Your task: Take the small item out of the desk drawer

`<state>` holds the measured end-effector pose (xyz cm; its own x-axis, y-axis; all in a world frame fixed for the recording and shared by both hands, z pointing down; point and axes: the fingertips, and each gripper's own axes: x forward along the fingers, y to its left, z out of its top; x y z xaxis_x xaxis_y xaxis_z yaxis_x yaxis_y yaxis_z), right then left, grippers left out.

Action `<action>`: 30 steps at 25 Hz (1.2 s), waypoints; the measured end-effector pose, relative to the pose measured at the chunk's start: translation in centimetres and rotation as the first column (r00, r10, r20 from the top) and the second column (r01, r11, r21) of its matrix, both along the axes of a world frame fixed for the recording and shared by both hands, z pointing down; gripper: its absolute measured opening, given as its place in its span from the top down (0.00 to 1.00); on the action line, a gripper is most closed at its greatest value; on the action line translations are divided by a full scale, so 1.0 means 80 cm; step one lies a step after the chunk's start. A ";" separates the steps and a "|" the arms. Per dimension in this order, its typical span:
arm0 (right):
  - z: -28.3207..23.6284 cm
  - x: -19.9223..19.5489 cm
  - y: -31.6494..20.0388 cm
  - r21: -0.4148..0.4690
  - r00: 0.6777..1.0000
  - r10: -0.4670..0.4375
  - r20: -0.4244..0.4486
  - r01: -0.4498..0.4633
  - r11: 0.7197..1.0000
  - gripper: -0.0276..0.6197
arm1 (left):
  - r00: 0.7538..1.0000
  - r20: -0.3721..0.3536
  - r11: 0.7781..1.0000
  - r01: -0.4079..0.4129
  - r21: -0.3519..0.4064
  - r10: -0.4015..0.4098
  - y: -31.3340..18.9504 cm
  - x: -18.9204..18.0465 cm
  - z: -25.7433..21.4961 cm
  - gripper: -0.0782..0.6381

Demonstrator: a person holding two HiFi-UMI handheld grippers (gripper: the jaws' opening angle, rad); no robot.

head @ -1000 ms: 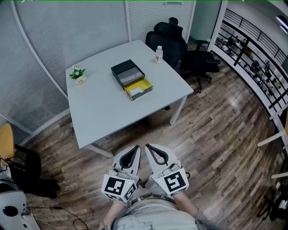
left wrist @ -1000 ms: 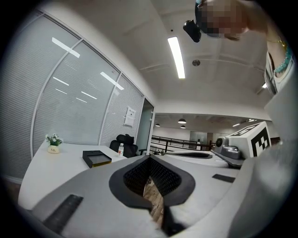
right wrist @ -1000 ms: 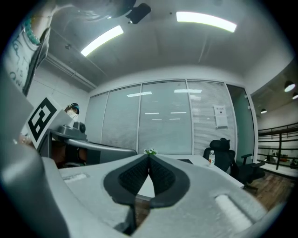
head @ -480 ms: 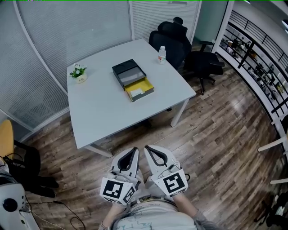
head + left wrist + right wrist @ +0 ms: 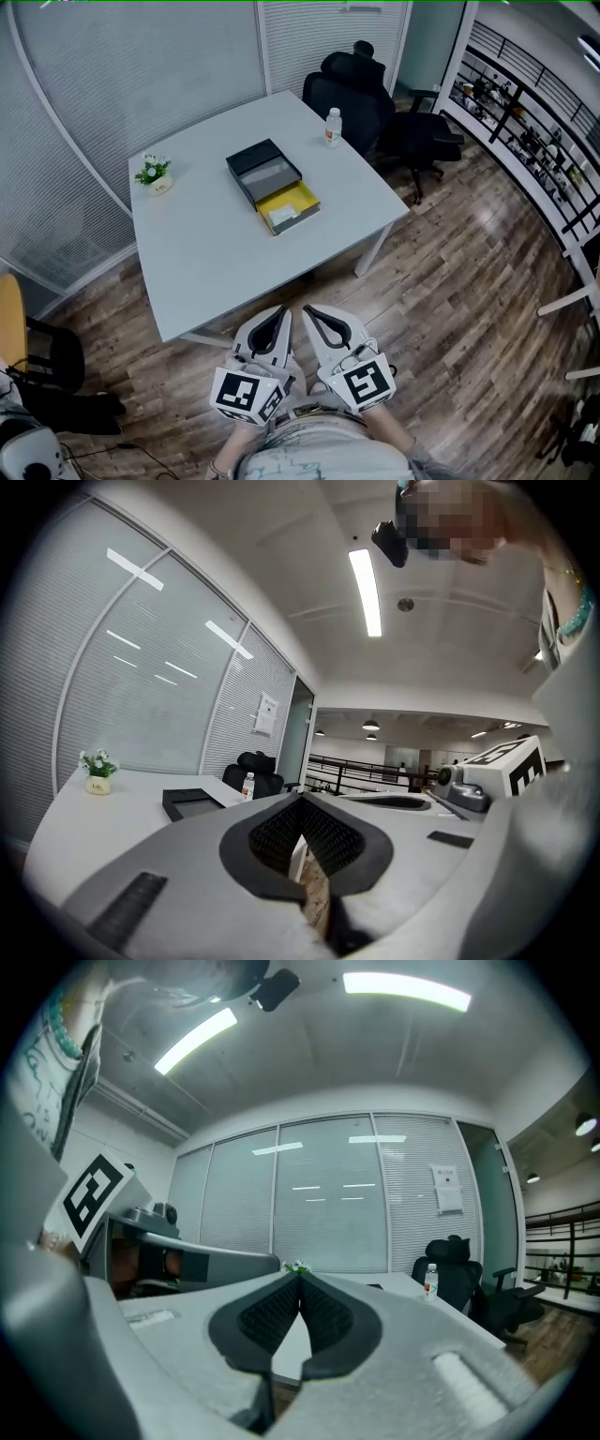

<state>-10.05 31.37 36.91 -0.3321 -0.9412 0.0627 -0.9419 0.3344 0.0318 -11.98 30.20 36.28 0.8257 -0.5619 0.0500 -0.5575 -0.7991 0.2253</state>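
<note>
A dark desk drawer unit (image 5: 263, 170) sits on the white table (image 5: 216, 244), its yellow drawer (image 5: 290, 207) pulled out toward me. A small pale item (image 5: 282, 217) lies inside the drawer. Both grippers are held close to my body, well short of the table's near edge. My left gripper (image 5: 280, 313) is shut with nothing in it, its jaw tips meeting (image 5: 300, 803). My right gripper (image 5: 310, 310) is also shut and empty, tips touching (image 5: 300, 1279). The drawer unit (image 5: 195, 803) appears small and far off in the left gripper view.
A small potted plant (image 5: 153, 173) stands at the table's left corner and a water bottle (image 5: 332, 127) at its far right corner. Black office chairs (image 5: 375, 103) are behind the table. Glass partition walls curve round the left, a railing runs along the right, and wood flooring (image 5: 450, 281) surrounds the table.
The view has shifted slightly, so the table sits a little nearer and more to the left. Both grippers stay shut, side by side at my waist.
</note>
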 end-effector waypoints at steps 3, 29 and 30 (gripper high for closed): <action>-0.004 0.003 -0.032 -0.007 1.000 0.010 -0.006 -0.010 1.000 0.95 | 1.000 0.004 1.000 -0.027 0.009 0.027 -0.030 0.008 0.005 0.90; 0.023 -0.008 -0.206 -0.037 0.996 0.087 -0.022 -0.088 0.995 0.95 | 0.988 -0.010 0.987 -0.154 -0.047 0.154 -0.194 0.005 0.033 0.90; 0.024 -0.010 -0.209 -0.037 0.996 0.090 -0.022 -0.090 0.995 0.95 | 0.987 -0.010 0.986 -0.159 -0.048 0.159 -0.197 0.004 0.034 0.90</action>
<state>-10.89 14.63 38.84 -0.2445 -0.9640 0.1050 -0.9675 0.2497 0.0402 -11.68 14.43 38.97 0.9045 -0.4208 0.0686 -0.4230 -0.8654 0.2686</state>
